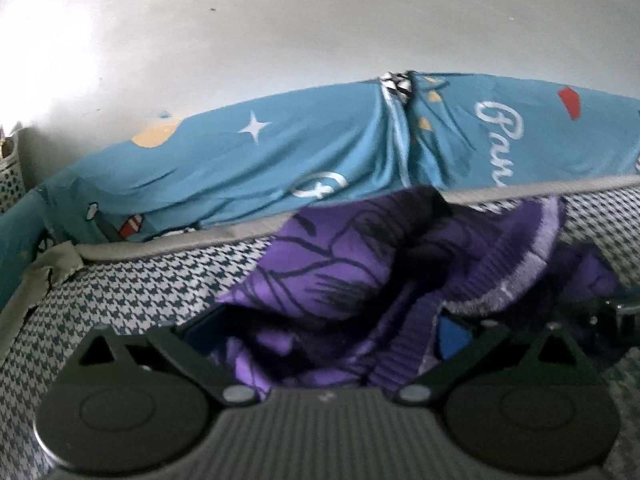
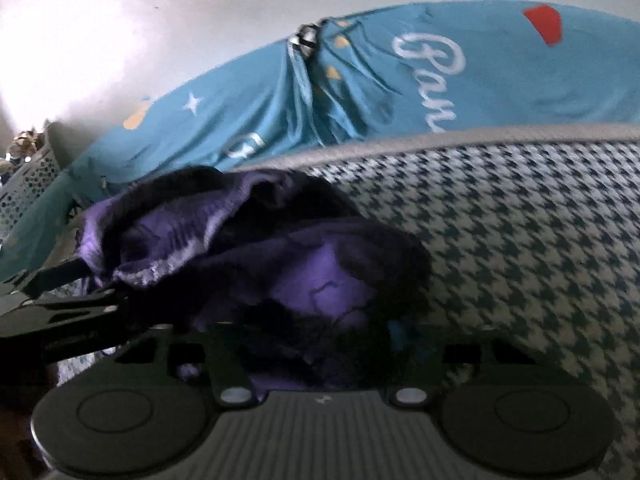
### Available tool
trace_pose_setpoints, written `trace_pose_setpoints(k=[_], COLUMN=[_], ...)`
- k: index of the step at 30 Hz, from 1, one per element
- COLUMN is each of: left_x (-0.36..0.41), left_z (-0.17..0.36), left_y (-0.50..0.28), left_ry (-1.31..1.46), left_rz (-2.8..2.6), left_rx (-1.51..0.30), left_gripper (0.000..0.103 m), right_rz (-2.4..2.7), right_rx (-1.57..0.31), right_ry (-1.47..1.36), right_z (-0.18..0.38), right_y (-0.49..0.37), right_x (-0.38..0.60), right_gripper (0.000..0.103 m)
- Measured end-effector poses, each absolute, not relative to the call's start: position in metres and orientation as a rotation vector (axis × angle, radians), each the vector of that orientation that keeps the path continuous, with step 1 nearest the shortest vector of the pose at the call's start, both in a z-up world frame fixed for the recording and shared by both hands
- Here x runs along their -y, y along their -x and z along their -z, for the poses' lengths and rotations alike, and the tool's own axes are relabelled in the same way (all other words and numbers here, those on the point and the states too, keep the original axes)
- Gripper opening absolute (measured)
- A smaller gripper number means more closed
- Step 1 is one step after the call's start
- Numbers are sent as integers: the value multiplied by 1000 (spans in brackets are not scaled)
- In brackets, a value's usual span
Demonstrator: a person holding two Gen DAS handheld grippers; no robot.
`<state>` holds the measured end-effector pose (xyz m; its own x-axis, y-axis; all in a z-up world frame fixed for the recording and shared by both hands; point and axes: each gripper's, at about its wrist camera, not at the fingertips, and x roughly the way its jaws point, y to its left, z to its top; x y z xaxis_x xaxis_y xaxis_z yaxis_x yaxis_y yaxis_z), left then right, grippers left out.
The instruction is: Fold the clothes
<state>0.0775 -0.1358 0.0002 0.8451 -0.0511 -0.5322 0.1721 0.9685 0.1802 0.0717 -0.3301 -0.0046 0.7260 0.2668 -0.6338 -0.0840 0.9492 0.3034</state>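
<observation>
Left wrist view: purple garment (image 1: 340,280) sits bunched at 6 o'clock, right in front of the left claw (image 1: 324,332), piled on the houndstooth mattress (image 1: 152,280). Fabric fills the gap between the fingers; blue pad (image 1: 452,336) peeks out at 4 o'clock. Can't tell if the pads actually pinch the cloth. Likely both claws are gathering the heap to lift and spread it before folding.

Right wrist view: same garment (image 2: 280,260) at 7 o'clock, dark folds draped over the right claw (image 2: 316,344). Fingers stand at a middling gap, cloth between them, grip not clear. The other claw's black linkage (image 2: 60,312) comes in at 9 o'clock, touching the garment's edge.

Materials: garment is soft, thin knit, purple with black line print and a paler ribbed hem (image 1: 532,256), crumpled with no flat face. Mattress is woven check with grey piping (image 2: 440,136). Behind, a blue printed sheet (image 2: 380,92), smooth, creased, pinched by a clip (image 2: 304,38).
</observation>
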Motion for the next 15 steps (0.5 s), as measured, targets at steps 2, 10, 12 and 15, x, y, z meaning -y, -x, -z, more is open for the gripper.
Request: trace_pose_setpoints(k=[2,10,12,15], left_x=[134,120,116,109], left_z=[-3,-14,-16,-20], left_y=[-84,-112,-121,-135], left_ry=[-223,-188,-164,-131], left_rz=[97,8,-11,-31], left_rx=[-535,-470,-466,-456], left_gripper=[103,103,103,103], right_rz=[-200,-175,-163,-138], right_rx=[-698,-528,-489,-436], right_ry=[-252,-234,-220,-198], right_z=[2,-21,-28,-36], right_y=[-75,-79,-80,-85], right_x=[328,327,327,328], right_gripper=[29,21,20,20])
